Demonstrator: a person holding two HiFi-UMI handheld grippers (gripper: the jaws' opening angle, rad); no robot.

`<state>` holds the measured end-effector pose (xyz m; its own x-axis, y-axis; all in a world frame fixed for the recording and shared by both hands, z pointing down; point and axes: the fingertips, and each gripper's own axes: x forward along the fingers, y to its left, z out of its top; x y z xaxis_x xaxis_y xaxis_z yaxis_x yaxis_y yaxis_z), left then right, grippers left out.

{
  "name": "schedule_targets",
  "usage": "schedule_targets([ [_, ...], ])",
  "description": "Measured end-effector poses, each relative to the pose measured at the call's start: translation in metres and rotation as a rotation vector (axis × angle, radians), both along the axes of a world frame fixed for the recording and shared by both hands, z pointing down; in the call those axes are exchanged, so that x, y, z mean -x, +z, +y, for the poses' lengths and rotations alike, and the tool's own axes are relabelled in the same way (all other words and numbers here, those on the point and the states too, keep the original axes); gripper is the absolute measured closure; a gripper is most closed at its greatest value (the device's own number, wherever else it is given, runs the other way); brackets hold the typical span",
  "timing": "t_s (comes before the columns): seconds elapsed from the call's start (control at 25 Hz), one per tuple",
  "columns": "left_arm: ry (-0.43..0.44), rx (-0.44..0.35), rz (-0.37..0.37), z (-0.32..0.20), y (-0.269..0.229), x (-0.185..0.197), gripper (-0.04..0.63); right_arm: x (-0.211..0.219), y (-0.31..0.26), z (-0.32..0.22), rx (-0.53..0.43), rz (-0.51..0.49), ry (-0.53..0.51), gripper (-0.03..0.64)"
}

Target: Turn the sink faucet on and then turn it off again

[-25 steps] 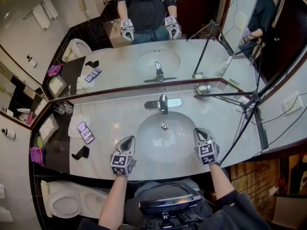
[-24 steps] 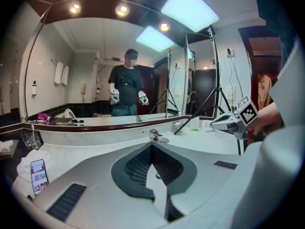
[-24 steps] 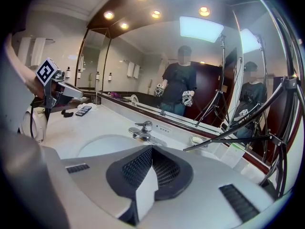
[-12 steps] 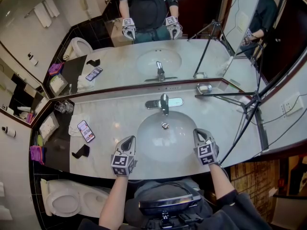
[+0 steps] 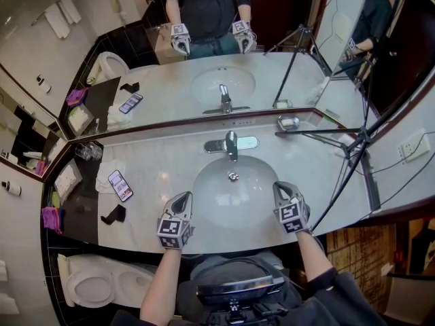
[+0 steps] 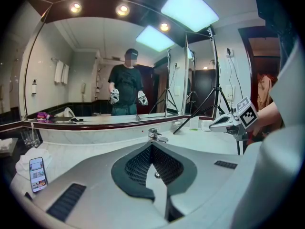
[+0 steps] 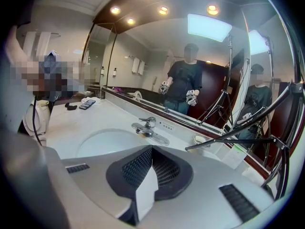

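Two grippers hover over the near rim of the sink [image 5: 204, 212], the left gripper [image 5: 182, 197] and the right gripper [image 5: 280, 187], each with its jaws pressed together on nothing. Over the last second we see almost no change: both have kept their places. The faucet [image 5: 231, 145] stands untouched at the far edge of the basin, in the middle of the table [image 5: 163, 161], with no water running from it. We judge that the task has not yet begun and that the reach to the faucet's lever lies ahead. The sink holds only its drain [image 5: 232, 176] and looks dry. At far right a soap dish [image 5: 288, 122] holds a pale bar. At far left two glasses [image 5: 88, 153] stand, seemingly empty.
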<state>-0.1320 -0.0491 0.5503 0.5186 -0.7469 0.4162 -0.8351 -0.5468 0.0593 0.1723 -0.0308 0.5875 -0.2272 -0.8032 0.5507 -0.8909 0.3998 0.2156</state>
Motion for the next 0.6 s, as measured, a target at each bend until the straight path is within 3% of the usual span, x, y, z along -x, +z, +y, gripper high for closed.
schedule_targets([
  [0.28,0.006,0.009,0.003,-0.002,0.004,-0.004,0.6,0.002,0.013,-0.007,0.002,0.027,-0.033,0.597],
  [0.52,0.001,0.024,-0.005,-0.003,0.01,0.0,0.6,0.014,0.016,-0.03,-0.052,0.266,-0.146,0.592],
  [0.6,0.001,0.025,-0.005,-0.003,0.011,0.0,0.6,0.021,0.015,-0.042,-0.074,0.345,-0.197,0.559],
])
